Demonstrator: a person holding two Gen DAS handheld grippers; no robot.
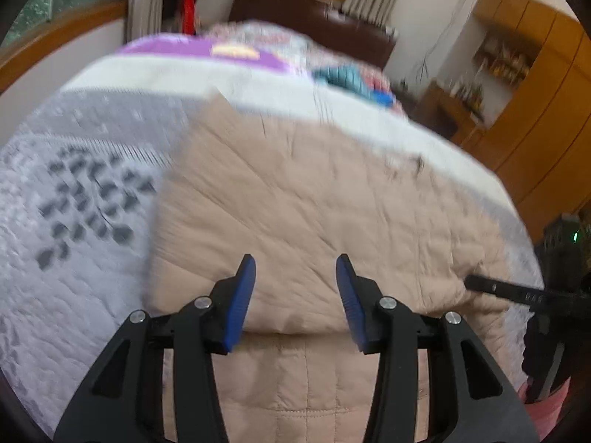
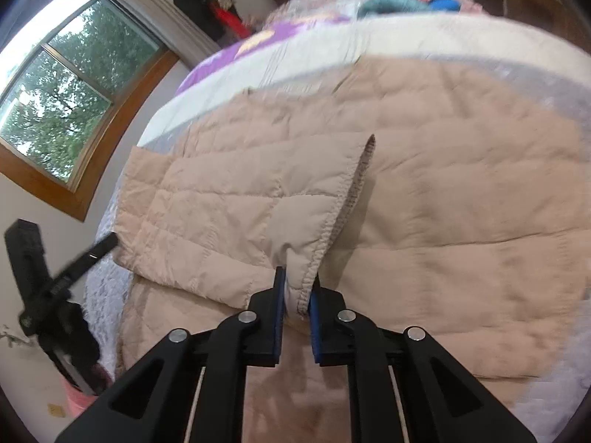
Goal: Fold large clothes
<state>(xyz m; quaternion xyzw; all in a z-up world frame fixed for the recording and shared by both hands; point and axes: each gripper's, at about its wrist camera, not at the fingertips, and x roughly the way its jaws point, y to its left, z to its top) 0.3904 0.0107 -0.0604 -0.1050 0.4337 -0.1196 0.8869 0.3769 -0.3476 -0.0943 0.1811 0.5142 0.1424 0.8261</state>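
Observation:
A large beige quilted jacket (image 1: 303,203) lies spread on the bed, a folded layer on top. My left gripper (image 1: 295,269) is open and empty, hovering just above the jacket near its front fold. My right gripper (image 2: 298,280) is shut on the jacket's sleeve cuff (image 2: 314,254) and holds the sleeve (image 2: 240,192) lifted over the jacket body (image 2: 461,203). The right gripper also shows in the left wrist view (image 1: 517,295) at the jacket's right edge. The left gripper shows at the far left of the right wrist view (image 2: 66,269).
The bed has a grey-white patterned cover (image 1: 74,203) and a purple quilt (image 1: 177,46) further back, with teal and blue clothes (image 1: 351,77) near the dark headboard (image 1: 314,11). A window (image 2: 62,85) is on the left; wooden cabinets (image 1: 535,92) on the right.

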